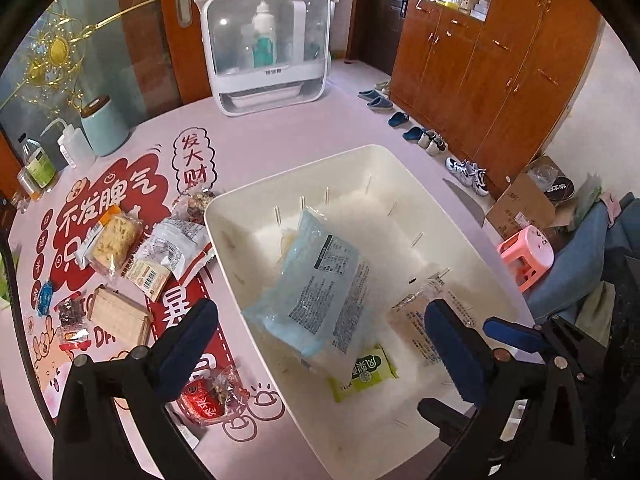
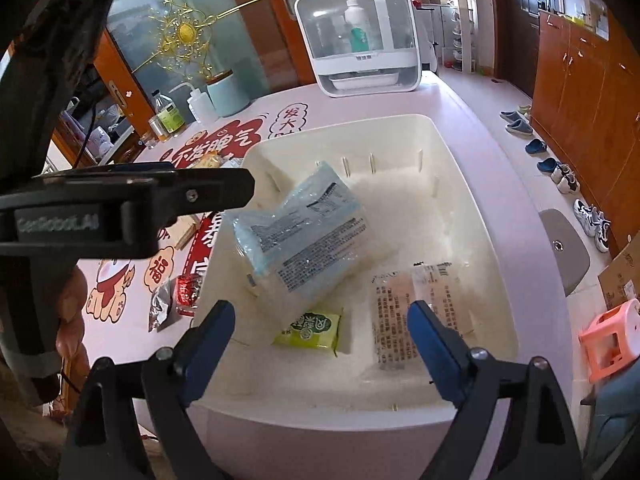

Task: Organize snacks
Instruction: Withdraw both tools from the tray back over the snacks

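A white bin (image 1: 224, 240) (image 2: 472, 160) stands on the pink table. Inside it, a pale blue packet (image 1: 316, 280) (image 2: 304, 236) leans against the left wall, above a small green packet (image 1: 364, 372) (image 2: 312, 330). A clear packet with beige contents (image 1: 412, 312) (image 2: 394, 304) lies flat to the right. My left gripper (image 1: 320, 340) hovers open over the bin's near left rim, holding nothing. My right gripper (image 2: 320, 316) is open above the bin's near side, with nothing between its fingers. Loose snacks lie left of the bin: a noodle cake (image 1: 114, 240), white packets (image 1: 172, 248), wafers (image 1: 120, 314) and a red packet (image 1: 208, 396).
A white lidded cabinet (image 1: 264, 44) (image 2: 360, 32) stands at the table's back. A teal canister (image 1: 104, 124), a squeeze bottle (image 1: 72, 148) and a bottle (image 1: 38, 164) stand at the far left. On the floor to the right are a pink stool (image 1: 528, 252), shoes and a cardboard box (image 1: 520, 200).
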